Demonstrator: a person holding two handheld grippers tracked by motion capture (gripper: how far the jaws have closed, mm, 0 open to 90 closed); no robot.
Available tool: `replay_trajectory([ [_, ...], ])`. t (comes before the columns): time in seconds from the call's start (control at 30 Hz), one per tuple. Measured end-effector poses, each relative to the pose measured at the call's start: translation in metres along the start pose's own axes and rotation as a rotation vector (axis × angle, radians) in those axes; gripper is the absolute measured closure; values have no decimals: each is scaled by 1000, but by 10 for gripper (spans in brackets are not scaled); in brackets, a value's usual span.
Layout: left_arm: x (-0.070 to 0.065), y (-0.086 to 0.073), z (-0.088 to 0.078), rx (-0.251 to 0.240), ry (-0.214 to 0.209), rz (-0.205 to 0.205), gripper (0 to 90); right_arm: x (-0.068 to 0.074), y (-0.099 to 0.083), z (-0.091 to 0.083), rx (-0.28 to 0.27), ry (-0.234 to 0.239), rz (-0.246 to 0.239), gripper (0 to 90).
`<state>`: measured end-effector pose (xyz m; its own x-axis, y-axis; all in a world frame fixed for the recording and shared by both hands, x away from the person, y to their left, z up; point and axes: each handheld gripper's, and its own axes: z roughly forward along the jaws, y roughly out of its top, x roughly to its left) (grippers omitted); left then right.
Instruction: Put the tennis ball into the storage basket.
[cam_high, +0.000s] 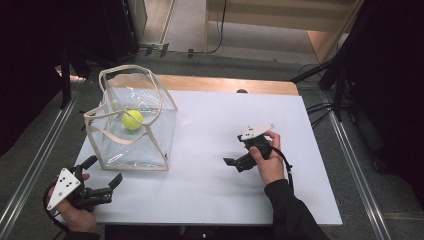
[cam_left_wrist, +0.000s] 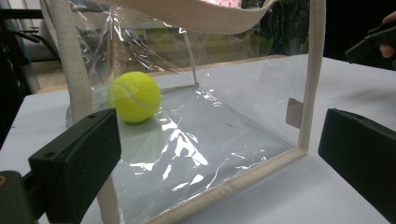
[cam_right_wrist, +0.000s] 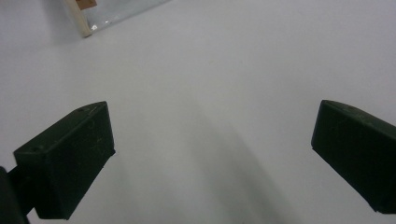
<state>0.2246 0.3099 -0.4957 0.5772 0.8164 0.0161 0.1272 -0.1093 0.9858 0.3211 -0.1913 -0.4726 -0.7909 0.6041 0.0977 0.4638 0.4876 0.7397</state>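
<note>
Hovering at the near left corner of the table (cam_high: 210, 195), the left gripper (cam_high: 102, 176) has its jaws spread wide and holds nothing, and it points straight at the clear bag (cam_high: 131, 131) just ahead of it. The bag stands upright, its mouth open to the top and its cloth handles (cam_high: 131, 75) arching over that opening. Inside sits a single yellow tennis ball (cam_high: 132, 119), down on the bag's floor toward the far wall, and nothing else is in there. From the left gripper view, the ball (cam_left_wrist: 134, 96) shows through the near plastic wall, up and left of centre, so the wall stands between claw and ball; my read is that any reach has to go over the rim and down, not straight in. The right gripper (cam_high: 235, 162) is out on bare table, well apart from the bag, jaws also wide and empty, aimed leftward toward it. The left hand (cam_high: 75, 212) is plainly the nearer one, with the bag's near bottom seam (cam_left_wrist: 233, 184) just beyond its jaws.
</note>
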Motion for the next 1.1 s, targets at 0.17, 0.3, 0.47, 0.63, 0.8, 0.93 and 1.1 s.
replay_trajectory([
  [0.17, 0, 0, 0, 3, 0, 5, 0, -4, -15, -8, -16, -10, 18, 0],
  [0.3, 0, 0, 0, 4, 1, 5, 0, -6, -24, -14, -28, -28, 36, 0],
  [0.47, 0, 0, 0, 5, 1, 4, 0, -9, -36, -23, -44, -48, 59, 0],
  [0.63, 0, 0, 0, 4, 0, 1, 0, -9, -50, -32, -61, -62, 79, 0],
  [0.8, 0, 0, 0, 8, 1, 3, 0, -11, -64, -44, -96, -82, 107, 0],
  [0.93, 0, 0, 1, 4, 2, 2, 0, -12, -75, -54, -108, -94, 124, 0],
  [1.1, -1, 0, 1, 6, 3, 4, 0, -14, -89, -63, -125, -113, 147, 0],
])
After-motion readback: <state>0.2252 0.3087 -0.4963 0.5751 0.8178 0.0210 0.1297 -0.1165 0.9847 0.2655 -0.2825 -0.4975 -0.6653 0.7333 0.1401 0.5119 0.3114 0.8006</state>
